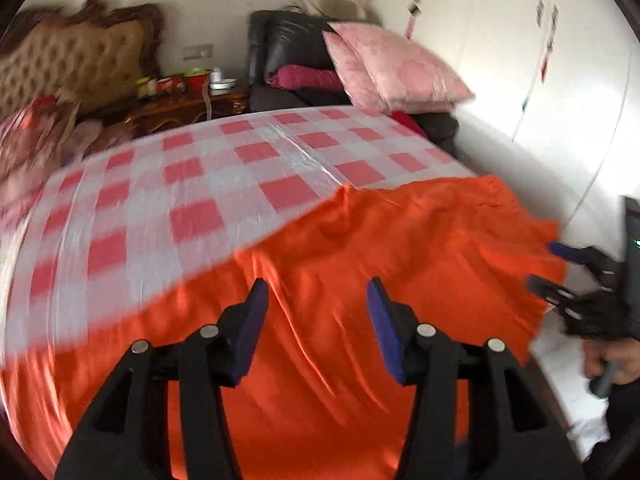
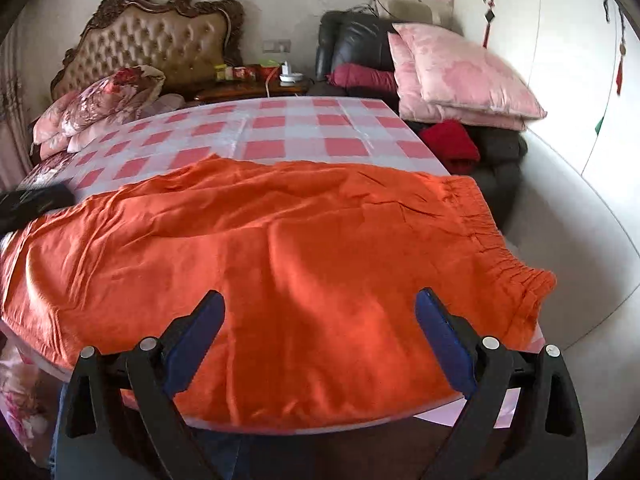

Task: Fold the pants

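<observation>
Both claws gape, empty, over orange pants on checked table

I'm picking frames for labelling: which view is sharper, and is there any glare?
Left wrist view: motion-blurred, the checked cloth and orange pants smeared, with a bright sheen on the cloth's plastic. Right wrist view: sharp, the pants' elastic waistband crisp; the wall at right is washed out. Both bend straight lines.

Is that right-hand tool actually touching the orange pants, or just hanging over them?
Apart. In the right wrist view the right tool stands wide open above the orange pants, with nothing pinched between its blue pads.
</observation>
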Demonstrator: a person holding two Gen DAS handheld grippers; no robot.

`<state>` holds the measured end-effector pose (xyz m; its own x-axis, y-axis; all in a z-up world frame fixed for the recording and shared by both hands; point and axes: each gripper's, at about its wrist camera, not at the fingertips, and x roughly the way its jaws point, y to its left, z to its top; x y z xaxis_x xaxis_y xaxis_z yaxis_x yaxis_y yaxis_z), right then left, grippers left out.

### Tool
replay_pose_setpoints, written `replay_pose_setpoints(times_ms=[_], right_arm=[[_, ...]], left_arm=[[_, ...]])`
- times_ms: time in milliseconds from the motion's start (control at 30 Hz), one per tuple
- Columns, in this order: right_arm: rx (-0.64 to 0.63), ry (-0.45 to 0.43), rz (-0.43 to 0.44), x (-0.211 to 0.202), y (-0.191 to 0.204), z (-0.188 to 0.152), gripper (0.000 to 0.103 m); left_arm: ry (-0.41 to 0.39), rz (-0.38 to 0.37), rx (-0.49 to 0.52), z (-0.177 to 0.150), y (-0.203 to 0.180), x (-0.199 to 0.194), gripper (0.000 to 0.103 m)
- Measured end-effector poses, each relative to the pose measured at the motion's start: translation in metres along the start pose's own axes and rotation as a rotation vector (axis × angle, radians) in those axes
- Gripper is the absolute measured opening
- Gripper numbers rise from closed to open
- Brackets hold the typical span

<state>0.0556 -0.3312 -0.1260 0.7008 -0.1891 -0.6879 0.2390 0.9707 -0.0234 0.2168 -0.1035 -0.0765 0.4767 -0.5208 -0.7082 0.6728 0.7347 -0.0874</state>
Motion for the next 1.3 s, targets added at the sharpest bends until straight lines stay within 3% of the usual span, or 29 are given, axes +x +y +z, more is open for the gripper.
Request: replay_pose_setpoints(times_ms=[67,300,367,467,600,700,800,867,933,1000,1067,1133,1300], right_arm=[[0.004,0.004,0.016,-0.001,0.0,-0.001,0.092],[0.004,0.034,-0.019,0.002,0.001,-0.006,0.092],[0.001,0.039,-0.027,0.003,0.001,-0.008,0.092],[-0.005,0.041,-0.038,0.005,0.002,-0.01,0.092],[-0.005,0.052,-0.043,0.009,0.002,-0.013,0.092],[-0.01,0.058,-0.049,0.012,0.002,-0.014,0.092],[-0.016,0.069,-0.057,0.016,0.003,-0.015,0.092],[-0.018,0.075,-0.062,0.019,0.003,-0.016,0.092],[-0.019,0.08,-0.07,0.021,0.003,-0.018,0.092],[-0.017,0.085,-0.072,0.023,0.004,-0.02,0.092],[-0.021,0.088,-0.079,0.025,0.005,-0.022,0.094],[-0.019,0.089,-0.082,0.026,0.007,-0.025,0.094],[-0.021,0.081,-0.088,0.025,0.009,-0.028,0.094]], left_arm=[[0.056,-0.002,0.029,0.014,0.006,0.024,0.04],[0.188,-0.032,0.151,0.046,-0.001,0.09,0.035],[0.237,-0.019,0.182,0.044,-0.004,0.103,0.011],[0.234,-0.026,0.193,0.046,-0.004,0.102,0.006],[0.183,0.003,0.125,0.058,0.011,0.093,0.005],[0.207,0.024,0.145,0.056,0.007,0.101,0.005],[0.208,0.062,0.114,0.053,0.009,0.105,0.013],[0.154,0.077,0.06,0.053,0.012,0.091,0.024],[0.069,0.091,0.008,0.05,0.01,0.066,0.048],[-0.028,0.089,-0.065,0.035,0.0,0.033,0.061],[-0.073,0.074,-0.139,0.014,-0.012,0.011,0.064],[-0.076,0.109,-0.16,-0.014,-0.031,-0.003,0.067],[0.02,0.264,-0.15,-0.061,-0.056,0.002,0.067]])
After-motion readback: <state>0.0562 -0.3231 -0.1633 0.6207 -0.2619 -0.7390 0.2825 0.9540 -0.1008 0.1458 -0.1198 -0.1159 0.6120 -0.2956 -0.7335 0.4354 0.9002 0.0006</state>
